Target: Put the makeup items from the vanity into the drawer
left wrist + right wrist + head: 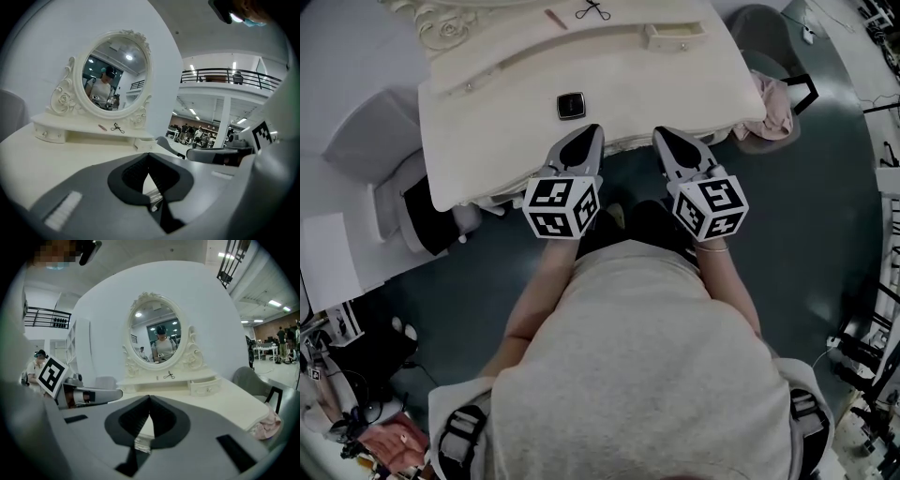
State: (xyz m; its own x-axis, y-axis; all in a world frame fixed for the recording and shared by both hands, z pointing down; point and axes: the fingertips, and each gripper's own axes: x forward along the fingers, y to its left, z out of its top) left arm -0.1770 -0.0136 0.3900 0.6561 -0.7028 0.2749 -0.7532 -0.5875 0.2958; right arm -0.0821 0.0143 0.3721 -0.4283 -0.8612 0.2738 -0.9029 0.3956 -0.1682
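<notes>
A cream vanity (497, 141) carries a black compact (571, 105) near its front edge. On the back shelf under the oval mirror (112, 75) lie a pink stick (555, 19) and a black looped tool (592, 11). A small drawer (675, 36) stands pulled out at the shelf's right end. My left gripper (592, 128) hovers at the table's front edge just below the compact, shut with nothing in it. My right gripper (661, 132) sits beside it, also shut with nothing held. The stick (101, 127), tool (169, 375) and drawer (204, 386) lie well ahead of both.
A grey chair (764, 37) with a pink cloth (773, 108) stands at the table's right corner. Another grey seat (375, 141) and white furniture (328, 258) are on the left. The person's body fills the near floor below the grippers.
</notes>
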